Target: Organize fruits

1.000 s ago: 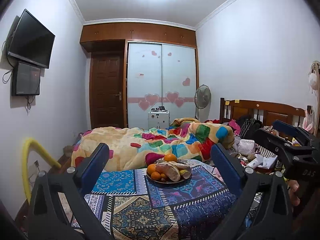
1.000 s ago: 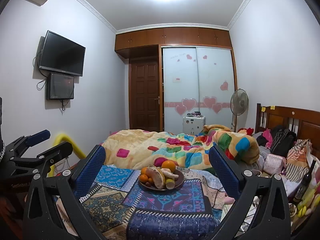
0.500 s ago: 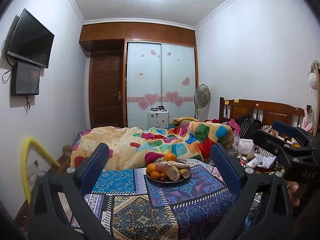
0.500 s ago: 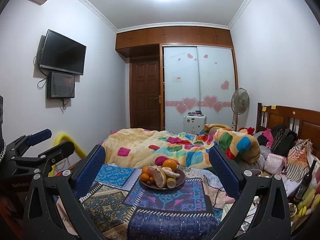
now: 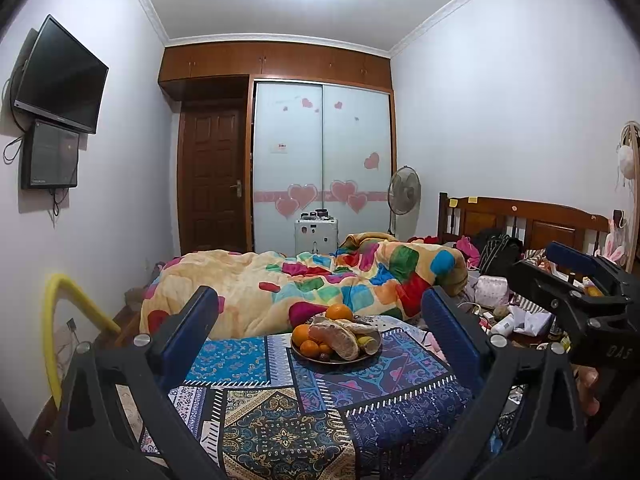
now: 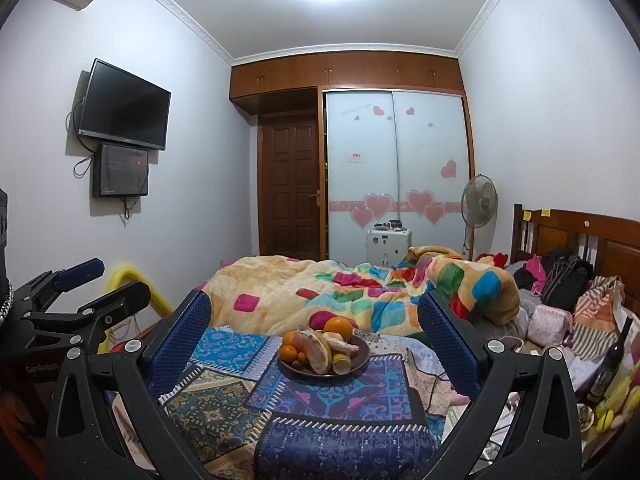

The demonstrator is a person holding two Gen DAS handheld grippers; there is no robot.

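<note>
Both the left gripper (image 5: 320,316) and the right gripper (image 6: 314,316) stand wide and hold nothing. The fruits (image 5: 334,336) lie heaped on the plate (image 6: 362,354) mid-worktop (image 5: 280,432); arranged already or awaiting sorting, I cannot tell.

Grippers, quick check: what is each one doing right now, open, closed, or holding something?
Left gripper: open, holding nothing, short of the fruit plate.
Right gripper: open, holding nothing, also short of the plate.
</note>
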